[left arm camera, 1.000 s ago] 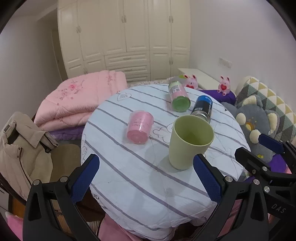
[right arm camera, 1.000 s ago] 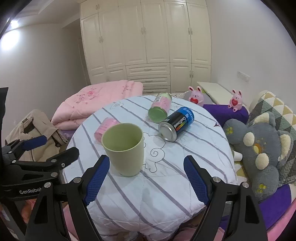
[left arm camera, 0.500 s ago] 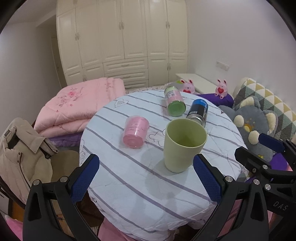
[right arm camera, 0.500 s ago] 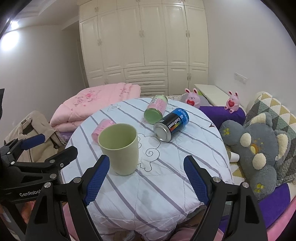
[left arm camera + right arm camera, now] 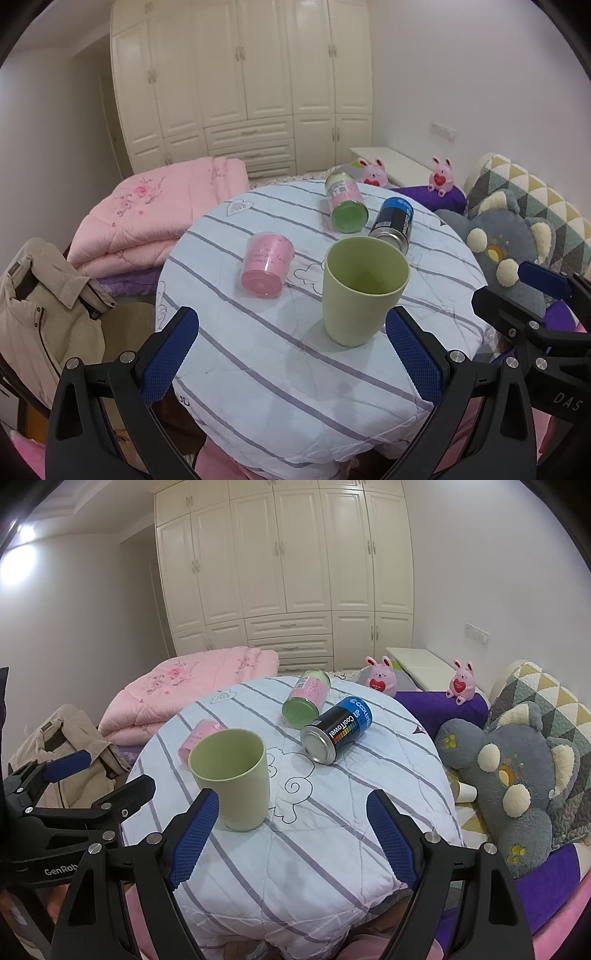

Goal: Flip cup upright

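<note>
Since a second ago both views have drawn back slightly, the green cup (image 5: 364,290) standing upright mid-frame on the striped surface (image 5: 266,369), left tongs (image 5: 291,356) and right tongs (image 5: 291,836) wide open, empty.

Both hand-held grippers (image 5: 291,350) farther back.

- The pale green cup (image 5: 364,291) is standing upright, its open mouth facing up and its inside looking empty, though the bottom is dim.
- It is sitting near the front edge of the striped round table (image 5: 280,373), with no handle showing on its smooth, tapering wall.
</note>
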Demonstrator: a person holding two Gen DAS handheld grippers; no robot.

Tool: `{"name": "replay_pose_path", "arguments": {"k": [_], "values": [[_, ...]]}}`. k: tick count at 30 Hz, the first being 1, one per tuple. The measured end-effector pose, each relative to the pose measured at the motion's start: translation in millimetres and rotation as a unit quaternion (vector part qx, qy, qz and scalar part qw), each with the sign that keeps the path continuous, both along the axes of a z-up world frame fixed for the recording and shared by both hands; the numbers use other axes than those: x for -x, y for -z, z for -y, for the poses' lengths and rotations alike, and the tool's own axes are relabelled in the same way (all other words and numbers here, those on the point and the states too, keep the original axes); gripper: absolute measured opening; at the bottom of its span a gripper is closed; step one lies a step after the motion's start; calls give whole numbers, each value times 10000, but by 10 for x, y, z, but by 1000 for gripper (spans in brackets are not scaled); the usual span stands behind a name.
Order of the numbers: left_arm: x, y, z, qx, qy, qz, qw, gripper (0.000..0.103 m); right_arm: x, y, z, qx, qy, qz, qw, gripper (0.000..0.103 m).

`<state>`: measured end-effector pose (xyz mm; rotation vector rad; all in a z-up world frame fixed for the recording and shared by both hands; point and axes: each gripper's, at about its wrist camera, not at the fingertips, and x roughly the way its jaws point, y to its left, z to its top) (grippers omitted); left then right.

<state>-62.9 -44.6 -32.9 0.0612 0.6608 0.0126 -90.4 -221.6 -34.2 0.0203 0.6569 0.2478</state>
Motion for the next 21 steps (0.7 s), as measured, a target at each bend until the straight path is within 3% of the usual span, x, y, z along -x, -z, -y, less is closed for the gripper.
{"name": "replay_pose_path", "arguments": {"k": [21], "values": [[-37, 31, 73, -81, 68, -21, 9999, 102, -55, 31, 37, -36, -7, -101, 9999, 84]]}}
